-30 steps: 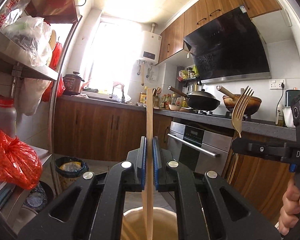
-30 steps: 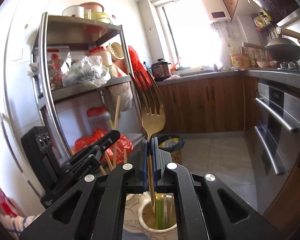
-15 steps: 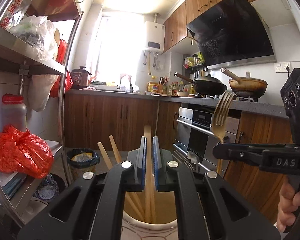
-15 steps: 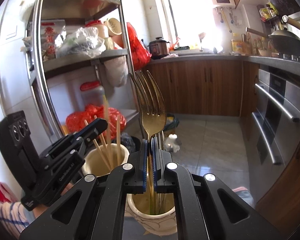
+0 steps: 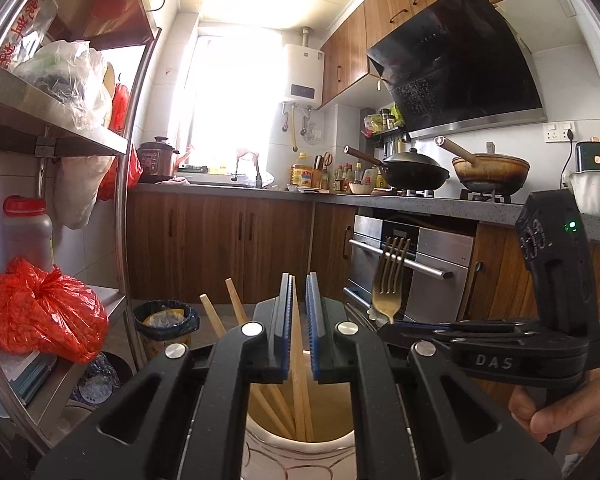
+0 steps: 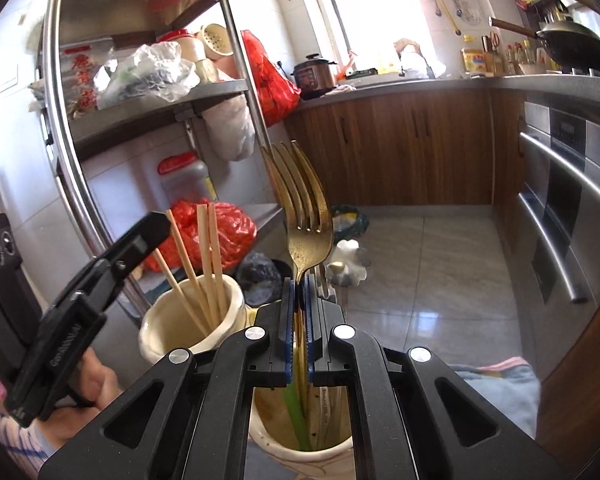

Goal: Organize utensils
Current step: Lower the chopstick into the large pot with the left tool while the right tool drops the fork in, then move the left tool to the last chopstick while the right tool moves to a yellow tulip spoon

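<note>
My left gripper (image 5: 298,280) hovers level over a cream cup (image 5: 256,448) holding several wooden chopsticks (image 5: 236,304). One chopstick (image 5: 298,340) stands between its jaws. The jaws are slightly apart: the stick leans on the left pad, with a sliver of space on the right. My right gripper (image 6: 299,284) is shut on the neck of a golden fork (image 6: 306,216), tines up. The fork's handle reaches down into a second cup (image 6: 268,446) that holds a green utensil (image 6: 296,412). In the right wrist view the left gripper (image 6: 156,220) sits beside the chopstick cup (image 6: 230,300).
A steel shelf rack (image 6: 68,128) with a red bag (image 5: 40,312) stands to the left. A bin (image 5: 164,320) sits on the tiled floor. The oven (image 5: 420,264) and counter with woks (image 5: 416,172) are on the right. A blue cloth (image 6: 500,392) lies by the second cup.
The chopstick slid down through the left jaws into the cup, so its top now sits at the fingertips. The right gripper came down with the fork, its handle deeper in the second cup.
</note>
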The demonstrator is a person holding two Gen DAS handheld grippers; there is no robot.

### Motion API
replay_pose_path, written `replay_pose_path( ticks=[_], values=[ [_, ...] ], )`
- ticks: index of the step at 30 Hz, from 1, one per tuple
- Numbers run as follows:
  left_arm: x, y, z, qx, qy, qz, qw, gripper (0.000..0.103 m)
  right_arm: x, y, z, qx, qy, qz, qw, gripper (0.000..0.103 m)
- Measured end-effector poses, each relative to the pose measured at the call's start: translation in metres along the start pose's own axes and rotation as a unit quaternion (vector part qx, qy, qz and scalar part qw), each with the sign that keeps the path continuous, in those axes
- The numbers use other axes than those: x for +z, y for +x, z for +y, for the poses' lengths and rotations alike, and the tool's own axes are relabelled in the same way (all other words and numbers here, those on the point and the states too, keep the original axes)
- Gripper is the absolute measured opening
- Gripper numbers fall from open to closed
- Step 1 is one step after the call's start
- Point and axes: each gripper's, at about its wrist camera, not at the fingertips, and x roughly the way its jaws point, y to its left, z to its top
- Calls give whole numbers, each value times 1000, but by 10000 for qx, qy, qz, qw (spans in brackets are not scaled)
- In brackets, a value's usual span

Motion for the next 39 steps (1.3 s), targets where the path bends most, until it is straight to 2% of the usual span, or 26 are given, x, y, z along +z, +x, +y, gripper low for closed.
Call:
replay_pose_path(
  ticks=[2, 4, 5, 7, 9, 11, 12, 14, 16, 17, 19, 21, 22, 25, 34, 39],
  values=[
    [1, -3, 0, -7, 8, -14, 10000, 11, -1, 1, -1, 11, 38, 11, 10000, 9],
    [2, -5, 0, -22, -2, -21, 10000, 23, -2, 0, -2, -35, 59, 16, 10000, 20],
    [3, -7, -1, -19, 7, -54, 10000, 26, -2, -1, -2, -19, 82, -2, 10000, 24],
    [5, -12, -1, -6, 32, -125, 9999, 38, -1, -5, -2, -47, 65, -57, 10000, 30],
    [7, -16, -1, -25, 47, -158, 9999, 39, -1, -11, -2, -73, 38, -100, 9999, 34],
    [9, -21, -1, -35, 84, -222, 9997, 46, -1, -19, -1, -144, 3, -189, 9997, 41],
    [10, -24, -1, -23, 94, -259, 9996, 55, -2, -23, -1, -184, -29, -220, 9996, 45],
    [12, -29, 1, -22, 93, -308, 9995, 64, -4, -31, 0, -273, -91, -266, 9992, 53],
    [12, -34, 3, 12, 72, -330, 9994, 77, -7, -38, 0, -298, -114, -309, 9990, 63],
    [13, -37, 4, 23, 55, -335, 9994, 79, -11, -43, 1, -325, -151, -338, 9988, 66],
    [12, -42, 7, 61, 37, -334, 9994, 87, -18, -47, 3, -410, -232, -358, 9982, 79],
    [11, -47, 9, 130, -3, -334, 9994, 92, -24, -49, 5, -481, -294, -340, 9978, 83],
    [10, -50, 11, 146, -36, -334, 9993, 93, -31, -51, 5, -546, -292, -323, 9976, 89],
    [3, -59, 13, 159, -80, -265, 9995, 97, -45, -55, 5, -602, -286, -293, 9973, 96],
    [-27, -78, 11, 104, 3, 255, 9996, 97, -83, -63, 2, -860, -256, -74, 9959, 98],
    [-44, -81, 2, -45, 143, 693, 9975, 97, -103, -66, 5, -983, -326, 264, 9943, 98]
  ],
)
